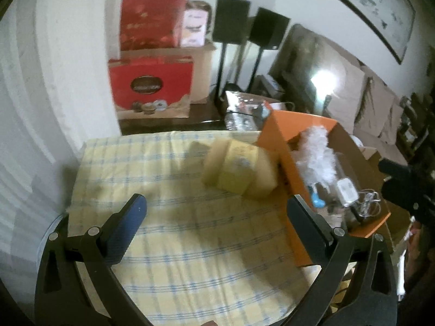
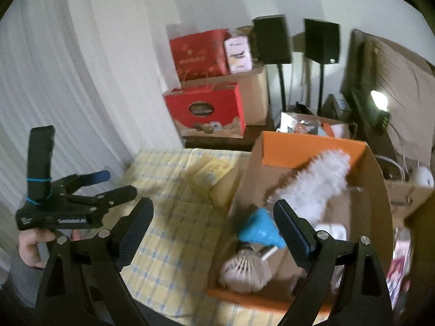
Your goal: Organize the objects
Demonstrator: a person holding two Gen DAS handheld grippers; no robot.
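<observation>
An open orange cardboard box (image 2: 310,150) stands at the right of a table under a yellow checked cloth (image 1: 190,231). Inside lie a white fluffy duster (image 2: 315,182), a blue funnel-shaped piece (image 2: 262,226), a shuttlecock (image 2: 244,270) and a white adapter (image 1: 346,188). A yellow packet (image 1: 238,167) rests on the cloth against the box's left wall. My left gripper (image 1: 217,206) hovers open over the cloth, nothing between its fingers. My right gripper (image 2: 213,212) is open above the box's near left corner. The left gripper (image 2: 108,182), held in a hand, also shows in the right wrist view.
Red gift boxes (image 1: 152,87) and brown cartons (image 2: 244,97) are stacked behind the table by a white wall. Two black speakers on stands (image 1: 231,21) and a dark screen (image 2: 359,87) stand further back. More cardboard boxes (image 2: 405,193) sit to the right.
</observation>
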